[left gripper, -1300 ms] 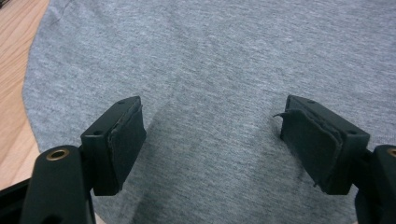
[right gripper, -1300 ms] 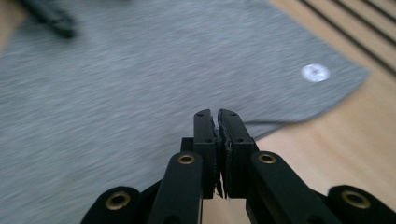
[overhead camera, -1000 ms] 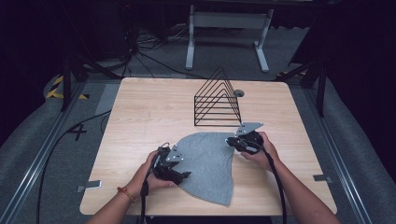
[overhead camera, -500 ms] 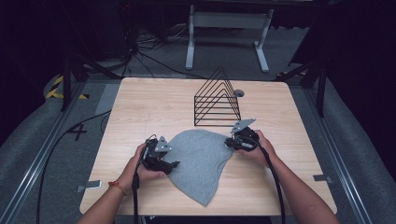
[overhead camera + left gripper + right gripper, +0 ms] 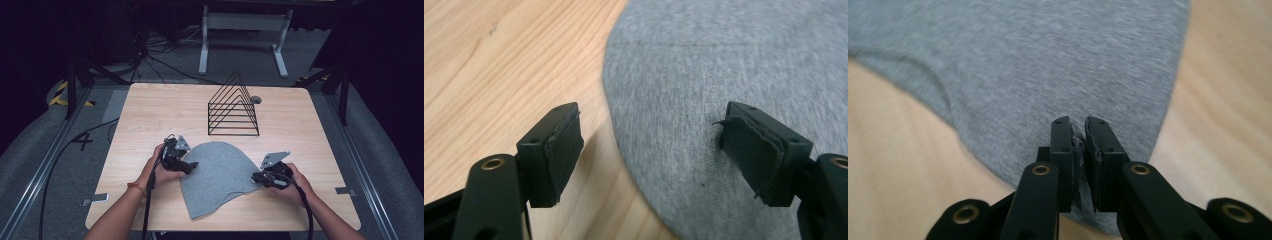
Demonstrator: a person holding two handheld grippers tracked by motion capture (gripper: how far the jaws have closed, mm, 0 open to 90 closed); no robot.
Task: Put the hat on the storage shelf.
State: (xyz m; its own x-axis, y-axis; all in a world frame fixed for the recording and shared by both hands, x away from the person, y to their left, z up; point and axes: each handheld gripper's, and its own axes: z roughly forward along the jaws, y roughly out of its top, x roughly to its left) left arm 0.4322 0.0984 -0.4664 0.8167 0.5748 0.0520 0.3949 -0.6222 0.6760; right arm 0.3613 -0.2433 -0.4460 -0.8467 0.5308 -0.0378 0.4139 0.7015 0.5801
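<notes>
A grey cloth point(image 5: 220, 175) lies flat on the wooden table point(image 5: 150, 115), rounded at its far end and tapering to a tip near the front edge. My left gripper point(image 5: 192, 165) is at the cloth's left edge. In the left gripper view it point(image 5: 649, 145) stands open, one pad over bare wood and the other over the cloth point(image 5: 724, 65), nothing pinched. My right gripper point(image 5: 255, 176) is at the cloth's right corner. The right gripper view shows it point(image 5: 1080, 135) shut on a small fold of the cloth point(image 5: 1038, 60).
A black wire rack point(image 5: 233, 107) of nested triangles stands upright behind the cloth at the table's middle back. A small grey round fitting point(image 5: 256, 100) sits by its right side. Cables trail from both grippers toward the front edge.
The right gripper has drawn its corner of the cloth toward the person and rightward, so the cloth has swung round. The left gripper has shifted slightly away, along the cloth's left edge.
</notes>
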